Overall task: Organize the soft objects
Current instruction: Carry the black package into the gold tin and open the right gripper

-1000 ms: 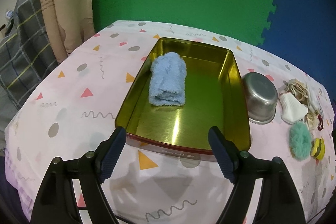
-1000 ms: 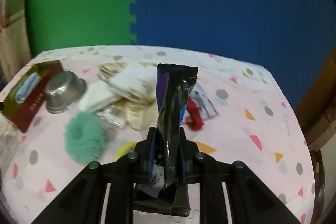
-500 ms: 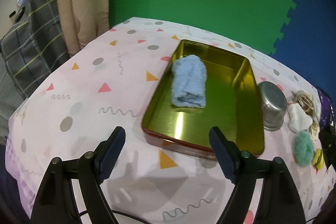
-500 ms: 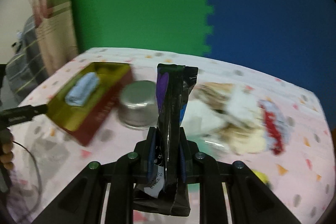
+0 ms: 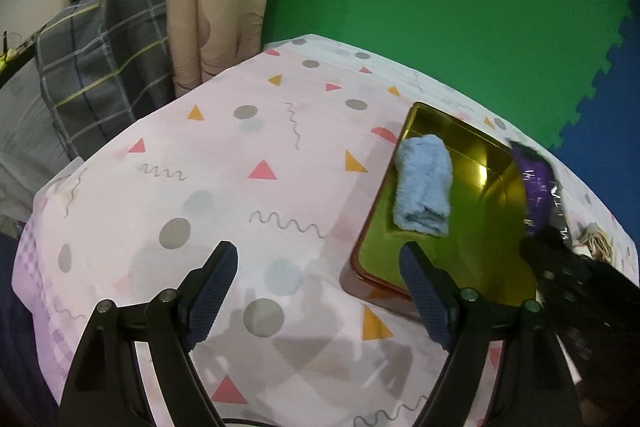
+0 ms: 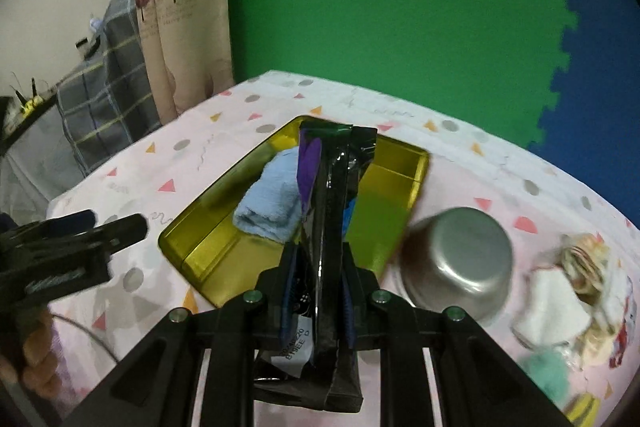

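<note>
My right gripper (image 6: 316,267) is shut on a black and purple packet (image 6: 332,195) and holds it upright above the near edge of a gold tin tray (image 6: 404,163). A rolled light-blue towel (image 6: 272,203) lies in the tray. In the left wrist view the tray (image 5: 492,211) with the towel (image 5: 422,191) is at the right, and the packet (image 5: 536,187) shows over its right side. My left gripper (image 5: 320,283) is open and empty, above the tablecloth left of the tray.
An upturned steel bowl (image 6: 460,263) stands right of the tray. Beyond it lies a heap of soft things: a white cloth (image 6: 552,311), a beige bundle (image 6: 588,263), a teal puff (image 6: 548,375). A plaid cloth (image 5: 100,67) hangs past the table's left edge.
My right gripper has swung left with the packet, from over the heap to over the tray. My left gripper has moved left, away from the tray.
</note>
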### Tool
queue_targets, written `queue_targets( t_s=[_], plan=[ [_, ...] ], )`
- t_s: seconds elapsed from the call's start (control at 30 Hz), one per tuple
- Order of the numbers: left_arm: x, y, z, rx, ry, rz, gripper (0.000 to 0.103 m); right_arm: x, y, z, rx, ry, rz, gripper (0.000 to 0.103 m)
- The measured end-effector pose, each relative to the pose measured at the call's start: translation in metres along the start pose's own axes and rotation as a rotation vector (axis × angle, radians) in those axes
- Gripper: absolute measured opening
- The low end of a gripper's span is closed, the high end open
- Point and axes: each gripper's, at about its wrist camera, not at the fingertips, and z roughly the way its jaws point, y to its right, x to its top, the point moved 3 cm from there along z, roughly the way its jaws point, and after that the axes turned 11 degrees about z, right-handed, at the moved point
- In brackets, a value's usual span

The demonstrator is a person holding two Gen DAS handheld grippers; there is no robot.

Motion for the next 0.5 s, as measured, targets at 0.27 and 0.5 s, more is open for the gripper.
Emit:
queue_targets(
  t_s=[0.27, 0.5],
  plan=[
    [0.002, -0.006, 0.002, -0.005, -0.003, -0.02, 0.08, 0.009, -0.008, 0.064, -0.046, -0.089, 0.035, 0.019],
    [-0.001, -0.004, 0.007, -0.013, -0.016, -0.016, 0.08, 0.01, -0.008, 0.083, -0.058, -0.119, 0.03, 0.022]
  ],
)
